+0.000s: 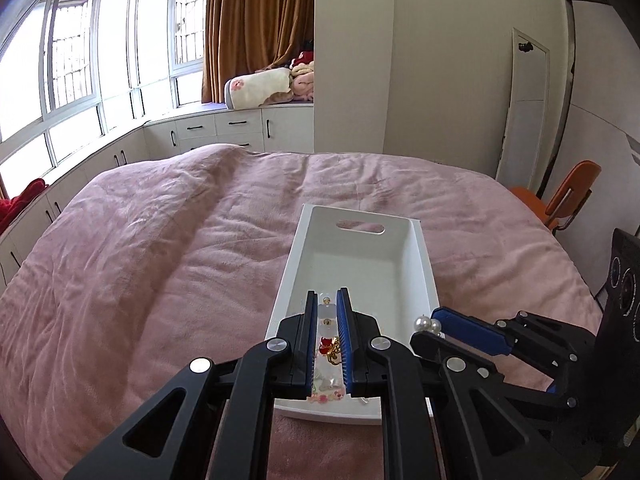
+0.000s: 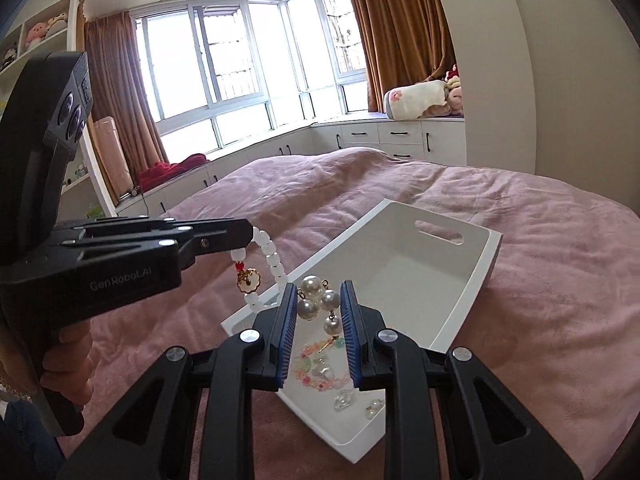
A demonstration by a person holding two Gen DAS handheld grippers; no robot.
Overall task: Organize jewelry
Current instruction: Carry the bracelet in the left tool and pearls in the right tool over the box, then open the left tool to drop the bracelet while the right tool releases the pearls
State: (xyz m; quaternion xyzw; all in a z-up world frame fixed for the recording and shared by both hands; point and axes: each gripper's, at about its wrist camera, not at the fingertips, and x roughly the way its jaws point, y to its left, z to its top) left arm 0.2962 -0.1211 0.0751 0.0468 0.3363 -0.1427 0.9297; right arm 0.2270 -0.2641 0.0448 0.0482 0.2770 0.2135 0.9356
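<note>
Over white tray [image 2: 460,312]: left fingers [image 1: 343,320] clamp bead bracelet [image 2: 269,258]; right fingers [image 2: 349,312] clamp pearls [image 2: 320,300].

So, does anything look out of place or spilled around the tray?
Nothing stands out. The white tray lies flat on the pink blanket, with a few small pieces inside. The left gripper holds a white bead bracelet and the right gripper a pearl piece, both above the tray.

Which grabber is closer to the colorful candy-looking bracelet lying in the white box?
Right, though it's close. The right hand-held gripper, clamping big pearls, hangs directly above the pastel bead bracelet in the white plastic tray. The left hand-held gripper, holding a white bead bracelet, hangs off to the side.
</note>
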